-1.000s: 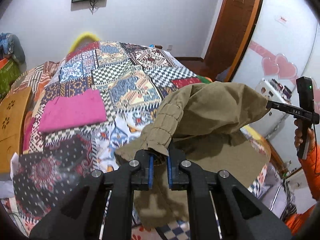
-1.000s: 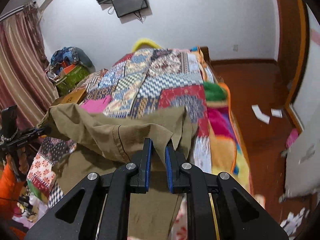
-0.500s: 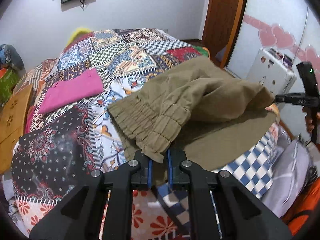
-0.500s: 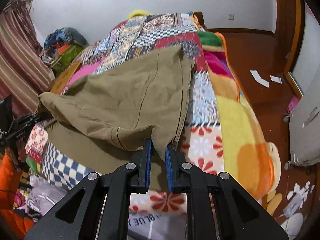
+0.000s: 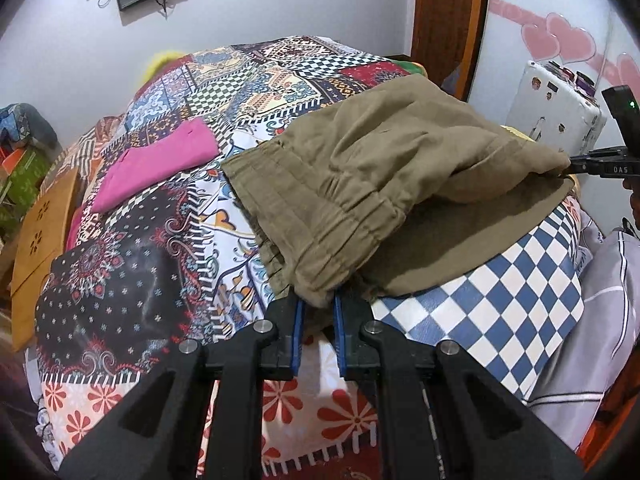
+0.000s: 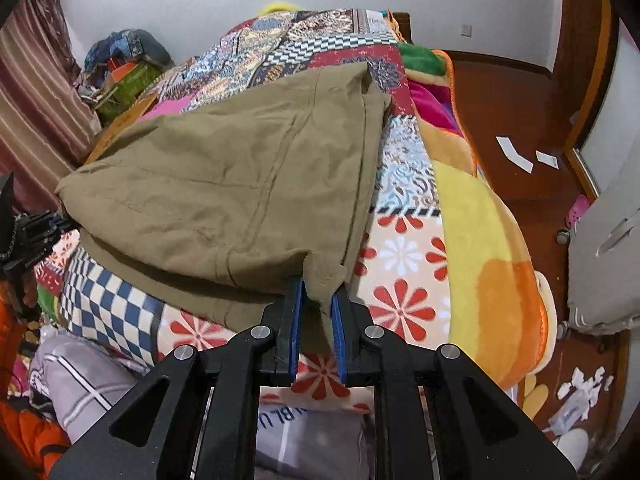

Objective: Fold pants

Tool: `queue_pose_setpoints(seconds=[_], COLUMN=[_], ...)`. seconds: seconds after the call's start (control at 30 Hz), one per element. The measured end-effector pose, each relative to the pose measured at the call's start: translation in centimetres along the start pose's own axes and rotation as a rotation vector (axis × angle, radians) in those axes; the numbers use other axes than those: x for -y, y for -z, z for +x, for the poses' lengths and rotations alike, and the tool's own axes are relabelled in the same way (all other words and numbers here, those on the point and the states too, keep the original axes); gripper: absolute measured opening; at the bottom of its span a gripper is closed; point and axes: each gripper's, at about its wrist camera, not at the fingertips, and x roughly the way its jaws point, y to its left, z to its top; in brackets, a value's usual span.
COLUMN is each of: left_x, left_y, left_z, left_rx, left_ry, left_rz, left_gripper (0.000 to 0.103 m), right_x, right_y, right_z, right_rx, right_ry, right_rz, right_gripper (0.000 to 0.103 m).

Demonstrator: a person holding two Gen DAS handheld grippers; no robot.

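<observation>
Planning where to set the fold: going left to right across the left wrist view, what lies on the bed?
Wooden board → pink garment → olive pants → right claw, pinching the pants' far corner.

Both grippers' jaws clamped, angled downward

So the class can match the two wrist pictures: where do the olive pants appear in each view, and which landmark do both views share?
Left wrist view: the olive pants lie centre to right on the bed, gathered waistband pinched in the left gripper.
Right wrist view: the pants fill centre-left, a corner pinched in the right gripper.
Shared landmark: the blue-and-white checked patch below the pants.
</observation>
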Motion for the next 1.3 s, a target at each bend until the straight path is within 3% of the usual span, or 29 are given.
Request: queue_pose_setpoints(seconds=[0.3,0.47,0.53,0.63,0.73,0.87,1.03,1.13,1.3], left_x=[-1.1,-2.2,-2.4,-2.2,-1.0,0.5,0.3,-0.3,0.5], left_y=[0.5,-2.2,-4.1,-5.8,-6.5,-5.2,-2.5,-2.0,-1.6], left_z=[-2.4,-3.8,-3.9,-3.2,-1.3,0.9,1.6,1.7,1.3], left_rx=[-0.029,0.013,0.034,0.047,0.017,-0.044,-0.048,-0.048,-0.036], left_ry=[-0.059,-0.053,-0.035,0.032,0.069,0.067,0.044,0.045,-0.017], left_rz=[-0.001,-0.068,-0.119,-0.184,-0.190,-0.156,-0.163,-0.181,-0.113], left_gripper=[0.012,0.015,0.026,0.034,0.035,0.036,0.059,0.064,0.072], right_x=[2.1,3.3,2.5,0.4,-1.9,-3.4,-1.9,-1.3,-1.5], right_y=[0.1,-1.9,-2.8,-3.6,-3.3,-1.6,0.0,0.2,0.2], right_z=[-3.1,-4.5,-4.1,-2.5,-0.2,2.0,2.3,2.0,1.7], right_rx=[0.007,0.061,0.071,0.057,0.013,-0.063,-0.099,-0.112,-0.128], right_ry=[0.102,0.061,0.048,0.001,-0.023,-0.004,0.012,0.019,0.039], right_rz=[0.018,0.101,0.094,0.069,0.016,-0.050,-0.037,-0.027,-0.060], right_gripper=[0.014,0.014,0.014,0.014,0.014,0.014,0.014,0.012,0.012])
